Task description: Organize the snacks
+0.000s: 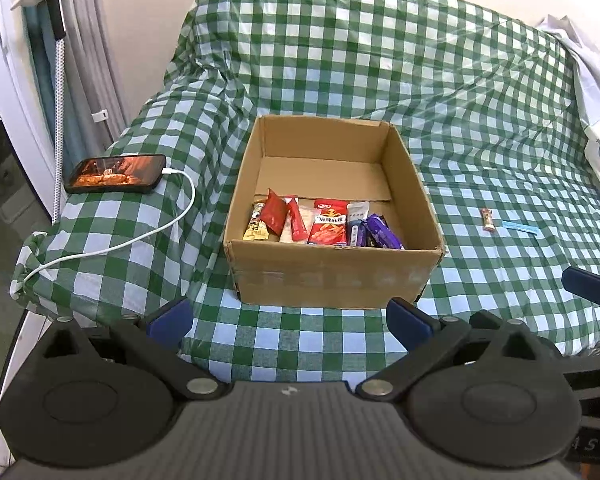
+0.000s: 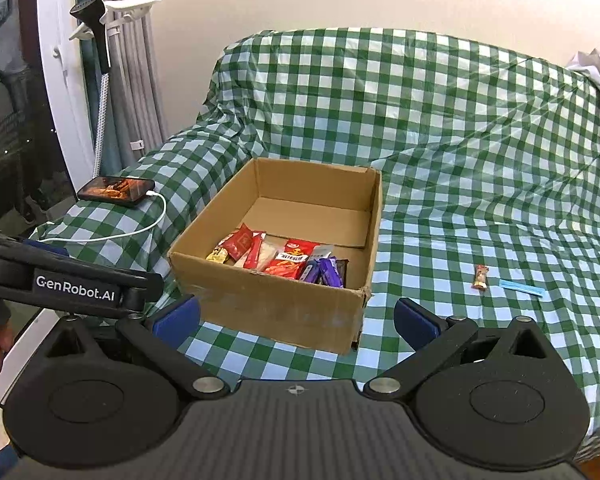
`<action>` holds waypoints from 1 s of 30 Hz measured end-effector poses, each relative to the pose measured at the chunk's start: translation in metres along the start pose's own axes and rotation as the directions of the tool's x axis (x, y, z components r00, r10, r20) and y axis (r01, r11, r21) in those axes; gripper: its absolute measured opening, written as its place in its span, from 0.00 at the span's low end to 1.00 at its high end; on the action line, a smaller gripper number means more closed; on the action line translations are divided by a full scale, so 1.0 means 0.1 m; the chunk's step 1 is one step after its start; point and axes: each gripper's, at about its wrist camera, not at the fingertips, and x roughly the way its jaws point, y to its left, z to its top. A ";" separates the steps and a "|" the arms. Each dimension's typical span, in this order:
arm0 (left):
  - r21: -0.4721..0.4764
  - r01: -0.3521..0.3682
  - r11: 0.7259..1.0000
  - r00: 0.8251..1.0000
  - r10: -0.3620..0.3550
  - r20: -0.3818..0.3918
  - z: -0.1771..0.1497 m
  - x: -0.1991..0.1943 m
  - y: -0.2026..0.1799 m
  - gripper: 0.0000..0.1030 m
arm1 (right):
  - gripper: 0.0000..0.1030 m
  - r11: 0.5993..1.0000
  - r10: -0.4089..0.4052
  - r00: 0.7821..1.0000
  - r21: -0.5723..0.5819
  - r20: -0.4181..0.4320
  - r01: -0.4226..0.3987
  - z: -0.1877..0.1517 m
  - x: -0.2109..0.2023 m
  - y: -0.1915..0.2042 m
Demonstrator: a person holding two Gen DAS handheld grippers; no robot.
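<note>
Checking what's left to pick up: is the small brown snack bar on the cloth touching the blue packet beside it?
Apart. The right wrist view shows checkered cloth between the small brown snack bar and the blue packet; the left wrist view shows the same gap.

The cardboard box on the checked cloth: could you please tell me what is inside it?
The box holds snack packets along its near wall: red ones, purple ones, a yellow-ended one. The far half shows bare floor. Anything beneath the packets is covered.

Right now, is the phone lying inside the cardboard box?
No, the phone lies on the checked cloth left of the cardboard box, outside it.
</note>
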 end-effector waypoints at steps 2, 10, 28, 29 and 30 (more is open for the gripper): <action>-0.001 -0.002 1.000 1.000 0.002 0.004 -0.01 -0.03 0.00 1.00 | 0.99 1.000 0.001 1.000 -0.001 0.008 -0.001 -0.01 -0.04 -0.01; 0.001 -0.006 1.000 1.000 0.006 0.023 -0.05 -0.14 0.00 1.00 | 0.99 1.000 0.004 1.000 -0.002 0.024 -0.004 -0.03 -0.14 0.01; -0.001 -0.016 1.000 1.000 0.016 0.027 -0.06 -0.19 0.04 1.00 | 0.99 1.000 0.008 0.999 -0.006 0.035 -0.008 -0.03 -0.23 0.00; 0.000 -0.017 1.000 1.000 0.017 0.026 -0.05 -0.19 0.04 1.00 | 0.99 1.000 0.008 0.999 -0.006 0.036 -0.008 -0.03 -0.22 -0.01; 0.000 -0.018 1.000 1.000 0.018 0.025 -0.05 -0.18 0.03 1.00 | 0.99 1.000 0.008 0.999 -0.004 0.035 -0.008 -0.03 -0.23 -0.01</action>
